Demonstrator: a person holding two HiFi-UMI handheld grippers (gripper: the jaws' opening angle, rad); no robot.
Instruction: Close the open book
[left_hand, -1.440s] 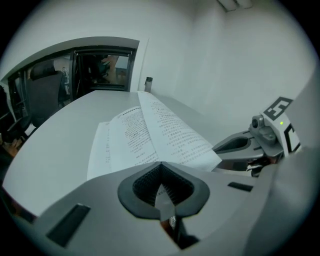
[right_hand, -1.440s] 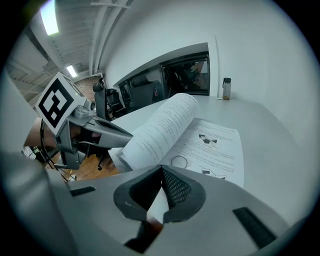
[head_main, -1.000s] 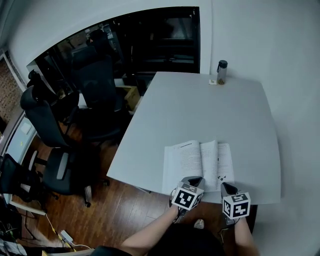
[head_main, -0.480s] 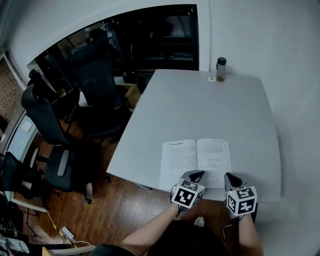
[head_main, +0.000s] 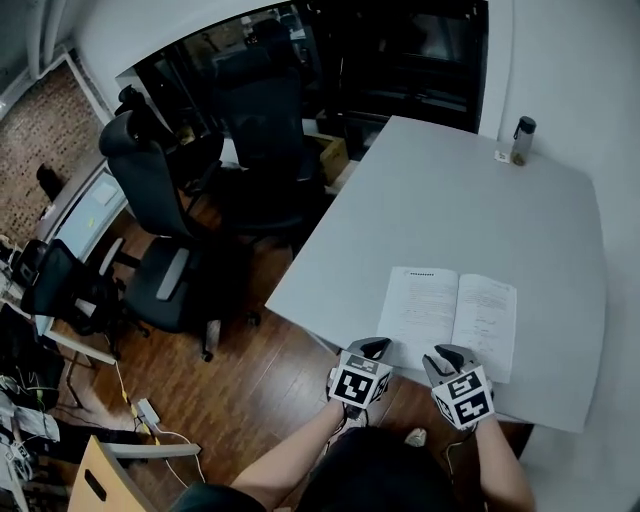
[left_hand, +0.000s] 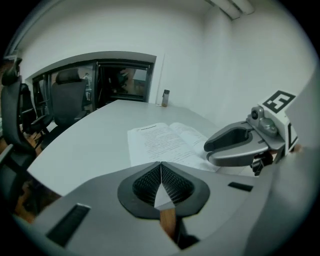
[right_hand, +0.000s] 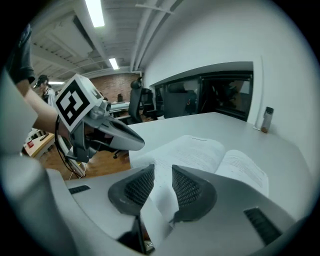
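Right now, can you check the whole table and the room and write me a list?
Surface: pale grey table, smooth.
Job's things: book lies open and flat by the table's near edge.
Clutter: bottle and a small item at the far corner.
Grippers: left gripper shut, empty; right gripper jaws opening, book page showing in the gap, not pinched.
Cables: power strip with cables on the wooden floor.
Surroundings: office chairs, dark windows.
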